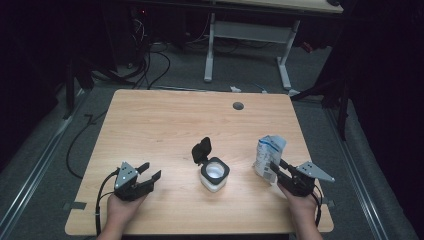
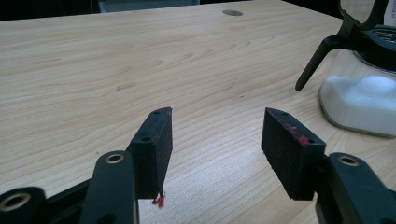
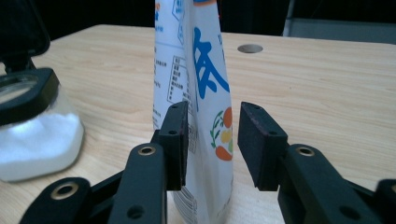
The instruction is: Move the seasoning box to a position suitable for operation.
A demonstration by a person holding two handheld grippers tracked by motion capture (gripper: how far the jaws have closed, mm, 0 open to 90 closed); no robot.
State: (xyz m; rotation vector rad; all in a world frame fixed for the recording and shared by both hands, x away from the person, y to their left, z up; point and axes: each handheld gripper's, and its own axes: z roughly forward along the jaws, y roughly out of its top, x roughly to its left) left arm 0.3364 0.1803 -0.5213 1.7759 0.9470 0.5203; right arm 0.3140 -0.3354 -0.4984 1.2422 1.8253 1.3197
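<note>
Pouch (image 3: pixel 205 88), white with blue print, is standing upright near the table's (image 1: pixel 165 125) right edge, its lower part sitting between the jaws of the right gripper (image 3: pixel 212 140). In the right gripper view, those jaws are standing apart: one pad (image 3: pixel 175 140) is lying against or just beside the pouch's side, while the other is showing a gap from it, so nothing is being squeezed. The person's right hand (image 1: pixel 300 205) is holding that gripper at the near right corner, and the pouch is keeping itself up on the wood.

Left of the pouch, near the table's middle, a jar (image 1: pixel 215 174) of white powder is sitting with its black flip lid (image 1: pixel 201 150) hanging open at the far side.

Well to the left, the left gripper (image 2: pixel 215 140) is resting low over bare wood, its jaws standing wide and holding nothing, with the left hand (image 1: pixel 122 207) gripping it at the near edge.

A small round hole (image 1: pixel 238 105) is showing in the far part of the table.
</note>
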